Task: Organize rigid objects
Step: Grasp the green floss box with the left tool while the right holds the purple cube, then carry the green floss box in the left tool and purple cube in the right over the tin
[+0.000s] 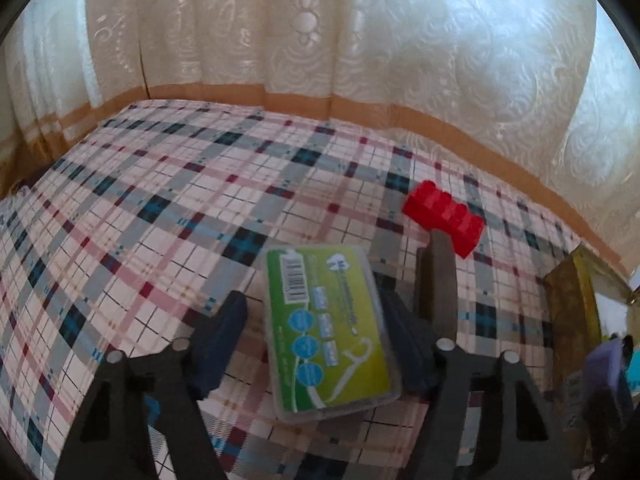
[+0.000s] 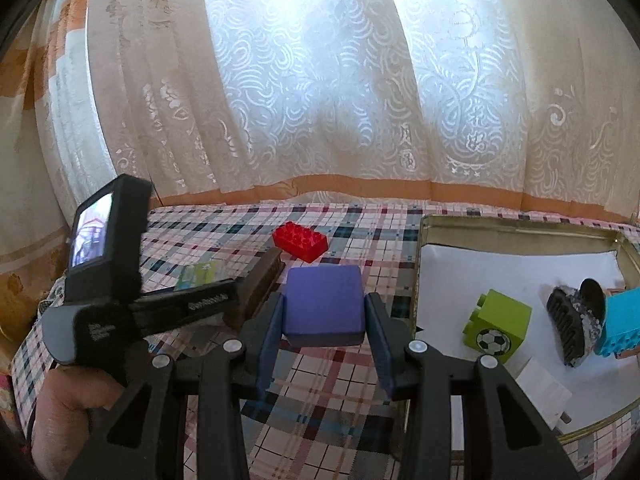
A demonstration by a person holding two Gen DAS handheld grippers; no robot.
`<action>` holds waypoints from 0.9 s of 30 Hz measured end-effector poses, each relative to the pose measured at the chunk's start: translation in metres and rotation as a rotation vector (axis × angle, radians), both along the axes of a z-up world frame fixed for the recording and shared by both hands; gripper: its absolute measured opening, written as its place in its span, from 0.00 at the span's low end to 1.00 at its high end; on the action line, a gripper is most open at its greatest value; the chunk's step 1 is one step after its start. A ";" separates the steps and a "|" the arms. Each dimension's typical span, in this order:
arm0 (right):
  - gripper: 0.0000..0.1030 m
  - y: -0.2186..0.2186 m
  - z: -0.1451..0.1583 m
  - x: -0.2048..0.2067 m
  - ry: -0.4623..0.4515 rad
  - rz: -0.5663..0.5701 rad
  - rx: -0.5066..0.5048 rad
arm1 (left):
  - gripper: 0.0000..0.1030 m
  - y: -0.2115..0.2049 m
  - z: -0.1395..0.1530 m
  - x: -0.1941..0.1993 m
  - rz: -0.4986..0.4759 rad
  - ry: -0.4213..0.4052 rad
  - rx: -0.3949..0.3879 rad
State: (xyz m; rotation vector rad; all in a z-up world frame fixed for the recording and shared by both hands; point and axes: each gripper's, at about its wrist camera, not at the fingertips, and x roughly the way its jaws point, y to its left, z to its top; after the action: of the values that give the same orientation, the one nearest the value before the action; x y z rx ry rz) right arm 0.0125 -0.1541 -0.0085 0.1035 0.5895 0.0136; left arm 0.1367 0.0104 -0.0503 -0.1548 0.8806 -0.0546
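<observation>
A green floss-pick box point(image 1: 330, 328) lies on the plaid cloth between the fingers of my left gripper point(image 1: 316, 316), which stands open around it with a gap on the left side. A red brick point(image 1: 444, 218) lies beyond it, also in the right wrist view point(image 2: 301, 242). A dark block point(image 1: 438, 280) stands just right of the box. My right gripper point(image 2: 325, 316) is shut on a purple block point(image 2: 325, 310), held above the cloth left of the tin.
An open metal tin point(image 2: 520, 226) lined with white paper sits at the right, holding a green football cube point(image 2: 498, 324), a blue brick point(image 2: 622, 326) and a dark comb-like piece point(image 2: 572, 320). Curtains hang behind the table. The left gripper body point(image 2: 132, 300) shows at the left.
</observation>
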 end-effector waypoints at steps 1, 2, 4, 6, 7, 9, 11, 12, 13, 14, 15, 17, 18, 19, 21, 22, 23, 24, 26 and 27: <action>0.42 0.000 0.000 0.000 0.002 0.000 0.001 | 0.59 0.002 0.000 -0.001 0.004 -0.003 -0.006; 0.42 0.000 -0.001 0.000 0.002 -0.001 0.000 | 0.55 0.004 0.001 -0.002 0.010 -0.007 -0.015; 0.42 0.001 0.000 -0.001 -0.004 -0.004 -0.010 | 0.54 0.010 0.001 -0.004 0.015 -0.013 -0.050; 0.42 0.002 0.000 -0.002 -0.015 -0.009 -0.021 | 0.53 0.014 0.001 -0.007 0.018 -0.021 -0.076; 0.42 0.002 0.000 -0.002 -0.020 -0.011 -0.024 | 0.53 0.015 0.003 -0.010 0.019 -0.033 -0.084; 0.42 0.002 0.001 -0.004 -0.031 -0.019 -0.029 | 0.53 0.015 0.011 -0.019 0.018 -0.089 -0.086; 0.42 0.000 0.002 -0.005 -0.043 -0.030 -0.033 | 0.53 0.013 0.019 -0.027 0.019 -0.149 -0.067; 0.42 0.000 0.003 -0.006 -0.049 -0.035 -0.035 | 0.53 0.010 0.023 -0.032 0.020 -0.184 -0.050; 0.42 -0.001 0.003 -0.007 -0.056 -0.042 -0.038 | 0.53 0.008 0.028 -0.038 0.018 -0.220 -0.032; 0.42 -0.002 0.004 -0.008 -0.061 -0.046 -0.041 | 0.53 0.006 0.032 -0.041 0.016 -0.246 -0.019; 0.42 -0.003 0.005 -0.009 -0.069 -0.052 -0.042 | 0.53 0.005 0.035 -0.045 0.013 -0.271 -0.007; 0.42 -0.004 0.007 -0.010 -0.081 -0.059 -0.048 | 0.53 0.004 0.039 -0.051 0.011 -0.308 0.005; 0.42 -0.004 0.007 -0.010 -0.087 -0.064 -0.055 | 0.53 0.003 0.041 -0.054 0.009 -0.319 0.007; 0.42 -0.004 0.008 -0.011 -0.092 -0.069 -0.060 | 0.53 0.003 0.042 -0.056 0.007 -0.327 0.006; 0.42 -0.005 0.009 -0.012 -0.099 -0.073 -0.059 | 0.53 0.003 0.043 -0.058 0.012 -0.337 0.006; 0.42 -0.005 0.009 -0.012 -0.100 -0.073 -0.060 | 0.53 0.003 0.043 -0.060 0.014 -0.344 0.010; 0.42 -0.005 0.009 -0.012 -0.103 -0.073 -0.062 | 0.53 0.002 0.044 -0.061 0.015 -0.352 0.013; 0.42 -0.005 0.010 -0.012 -0.105 -0.074 -0.065 | 0.53 0.002 0.044 -0.062 0.016 -0.360 0.015; 0.42 -0.005 0.010 -0.013 -0.107 -0.074 -0.068 | 0.53 0.001 0.045 -0.066 0.014 -0.371 0.015; 0.42 -0.005 0.011 -0.013 -0.109 -0.074 -0.068 | 0.53 0.000 0.045 -0.067 0.012 -0.375 0.016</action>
State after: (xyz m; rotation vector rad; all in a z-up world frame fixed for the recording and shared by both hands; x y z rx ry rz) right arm -0.0007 -0.1589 0.0021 0.0582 0.4769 -0.0720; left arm 0.0700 0.0106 -0.0052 -0.1297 0.5056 -0.0630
